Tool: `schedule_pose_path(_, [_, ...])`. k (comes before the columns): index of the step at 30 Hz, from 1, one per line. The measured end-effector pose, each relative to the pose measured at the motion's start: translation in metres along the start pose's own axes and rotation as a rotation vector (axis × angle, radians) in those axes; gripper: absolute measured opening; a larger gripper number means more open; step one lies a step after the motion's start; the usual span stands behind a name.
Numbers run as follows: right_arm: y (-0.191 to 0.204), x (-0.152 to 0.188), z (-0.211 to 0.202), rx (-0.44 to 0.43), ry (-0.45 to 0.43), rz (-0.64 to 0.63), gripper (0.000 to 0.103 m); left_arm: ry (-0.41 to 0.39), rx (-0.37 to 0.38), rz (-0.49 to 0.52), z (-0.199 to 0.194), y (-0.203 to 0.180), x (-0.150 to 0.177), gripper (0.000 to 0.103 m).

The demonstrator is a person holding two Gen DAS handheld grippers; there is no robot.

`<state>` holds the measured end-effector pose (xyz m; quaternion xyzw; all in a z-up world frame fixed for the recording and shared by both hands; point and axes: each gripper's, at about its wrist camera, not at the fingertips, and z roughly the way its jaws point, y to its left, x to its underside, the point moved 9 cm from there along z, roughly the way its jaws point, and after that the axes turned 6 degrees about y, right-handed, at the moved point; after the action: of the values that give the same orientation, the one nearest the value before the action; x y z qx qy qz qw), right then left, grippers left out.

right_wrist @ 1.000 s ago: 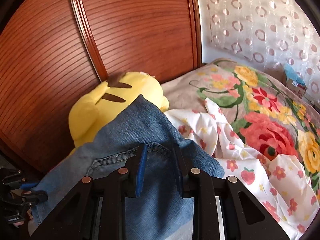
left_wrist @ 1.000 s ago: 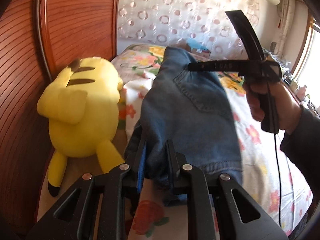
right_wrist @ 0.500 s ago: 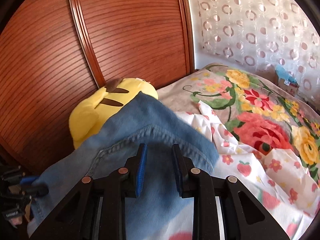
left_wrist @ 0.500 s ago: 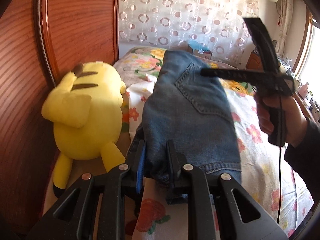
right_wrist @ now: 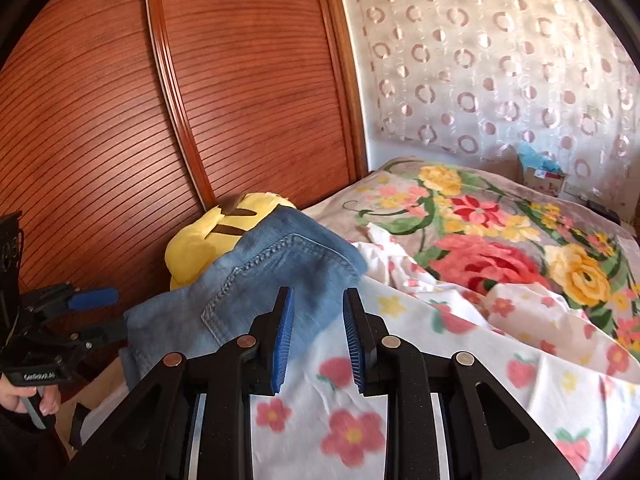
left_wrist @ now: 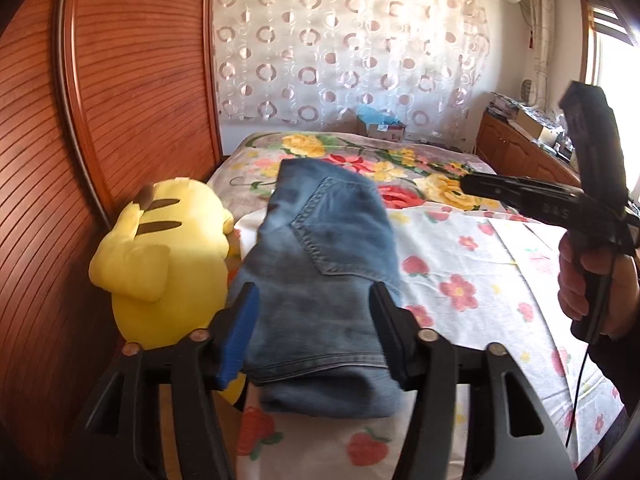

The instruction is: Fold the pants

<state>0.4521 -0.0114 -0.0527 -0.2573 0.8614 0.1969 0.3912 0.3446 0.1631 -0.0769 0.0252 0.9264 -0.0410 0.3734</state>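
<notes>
Folded blue jeans (left_wrist: 324, 280) lying on the bed (left_wrist: 472, 264), on a white strawberry-print sheet (right_wrist: 460, 360), close against one yellow plush toy (left_wrist: 160, 256) on their left side. Behind the toy, a ribbed wooden headboard (right_wrist: 240, 80). Past the sheet, a floral blanket (right_wrist: 500, 232), then a circle-patterned curtain (left_wrist: 340, 52) and one small cardboard box (left_wrist: 382, 128) beyond the bed's far edge. One wooden cabinet (left_wrist: 520, 156) off to the right.

Left gripper (left_wrist: 316, 320) low over the near hem of the jeans, fingers (left_wrist: 242, 332) spread wide apart, clamped on nothing. Right gripper (right_wrist: 318, 336) over the sheet just beside the jeans' right edge, fingers (right_wrist: 282, 336) parted, gripping nothing. Two grippers, one pair of jeans.
</notes>
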Motion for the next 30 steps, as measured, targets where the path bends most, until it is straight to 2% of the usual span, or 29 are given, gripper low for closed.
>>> schedule_pose_path(3, [-0.005, 0.014, -0.028, 0.026, -0.016, 0.008, 0.026, -0.017, 0.022, 0.014, -0.006, -0.018, -0.004, 0.077])
schedule_pose_path(7, [-0.008, 0.031, -0.066, 0.061, -0.041, 0.018, 0.026, -0.035, 0.04, 0.051, -0.015, -0.049, -0.007, 0.082])
schedule_pose_path(10, [-0.01, 0.047, -0.098, 0.091, -0.055, 0.037, 0.026, -0.071, 0.025, 0.074, -0.026, -0.07, -0.012, 0.086])
schedule_pose_path(11, [-0.012, 0.052, -0.107, 0.104, -0.059, 0.043, 0.031, -0.085, 0.028, 0.081, -0.03, -0.078, -0.013, 0.087])
schedule_pose_path(16, [-0.017, 0.077, -0.163, 0.165, -0.09, 0.08, 0.045, -0.129, 0.058, 0.127, -0.05, -0.121, -0.017, 0.087])
schedule_pose_path(20, [-0.018, 0.096, -0.214, 0.239, -0.137, 0.119, 0.053, -0.131, 0.058, 0.124, -0.063, -0.151, -0.014, 0.087])
schedule_pose_path(24, [-0.012, 0.12, -0.267, 0.326, -0.178, 0.15, 0.055, -0.126, 0.062, 0.118, -0.068, -0.174, -0.007, 0.087])
schedule_pose_path(30, [0.01, 0.151, -0.334, 0.417, -0.234, 0.208, 0.055, -0.159, 0.067, 0.139, -0.084, -0.204, 0.006, 0.087])
